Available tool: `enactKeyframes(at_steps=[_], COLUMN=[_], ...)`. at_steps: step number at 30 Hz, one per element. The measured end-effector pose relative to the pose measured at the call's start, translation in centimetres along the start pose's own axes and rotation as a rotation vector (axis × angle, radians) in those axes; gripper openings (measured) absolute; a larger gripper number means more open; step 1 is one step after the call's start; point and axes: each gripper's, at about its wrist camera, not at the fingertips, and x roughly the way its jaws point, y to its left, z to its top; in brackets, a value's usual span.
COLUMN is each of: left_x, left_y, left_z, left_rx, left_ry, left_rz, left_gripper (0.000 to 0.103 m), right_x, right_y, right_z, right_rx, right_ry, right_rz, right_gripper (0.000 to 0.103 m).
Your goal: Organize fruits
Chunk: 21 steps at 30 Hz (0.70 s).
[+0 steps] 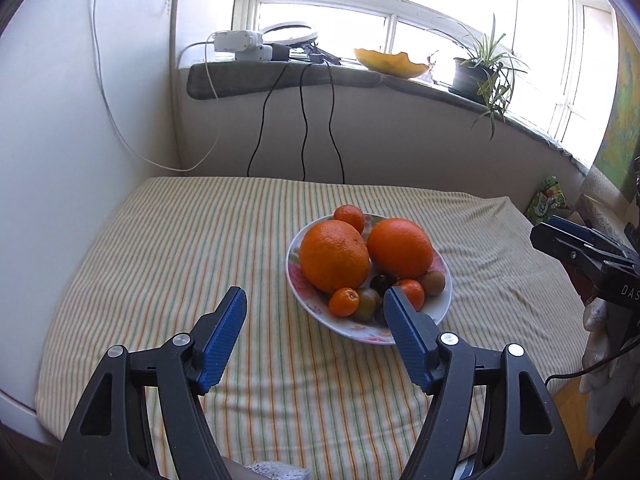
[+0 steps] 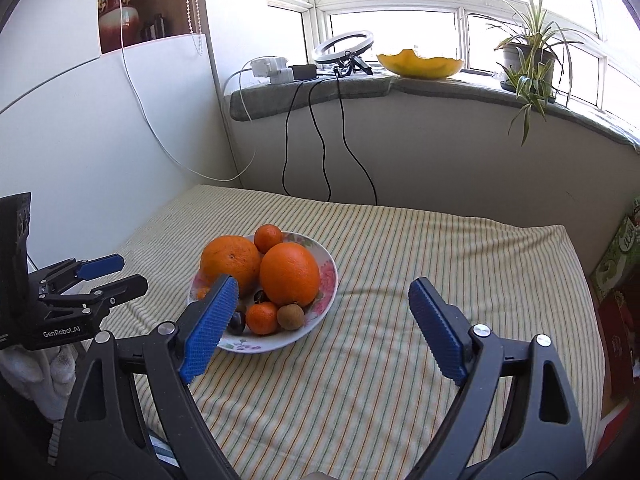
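A flowered white plate (image 1: 438, 308) (image 2: 326, 276) sits on the striped cloth. It carries two big oranges (image 1: 334, 256) (image 2: 290, 274), three small mandarins (image 1: 344, 302) (image 2: 262, 318), a brown kiwi-like fruit (image 1: 433, 282) (image 2: 291, 317) and dark plum-like fruits (image 1: 383, 282) (image 2: 236, 323). My left gripper (image 1: 314, 298) hovers open just short of the plate's near-left rim, nothing between its blue pads. My right gripper (image 2: 322, 286) is open over the cloth, its left finger (image 2: 212, 320) overlapping the plate's near edge in view. Neither touches any fruit.
The striped cloth (image 1: 180, 248) covers a soft surface against a white wall (image 1: 60, 120). Black cables (image 1: 304, 128) hang from a windowsill holding a ring light (image 2: 344, 46), a yellow bowl (image 2: 420, 65) and a potted plant (image 2: 528, 60). Green and red boxes (image 2: 618, 264) stand at the right edge.
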Motion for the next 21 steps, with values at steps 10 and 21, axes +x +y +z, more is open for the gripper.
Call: enactKeyframes(at_steps=[10,21], left_x=[0.10,0.14], left_y=[0.14,0.14], left_z=[-0.13,-0.22], left_rx=[0.002,0.003], left_ry=[0.004,0.004], left_rz=[0.006,0.014], left_gripper=[0.071,0.071], right_x=[-0.41,0.17], right_y=[-0.15,0.10], right_z=[-0.81,-0.96], right_rx=[0.023,0.010], right_ry=[-0.009,0.006], right_rz=[-0.004,0.014], right_gripper=[0.090,0.090])
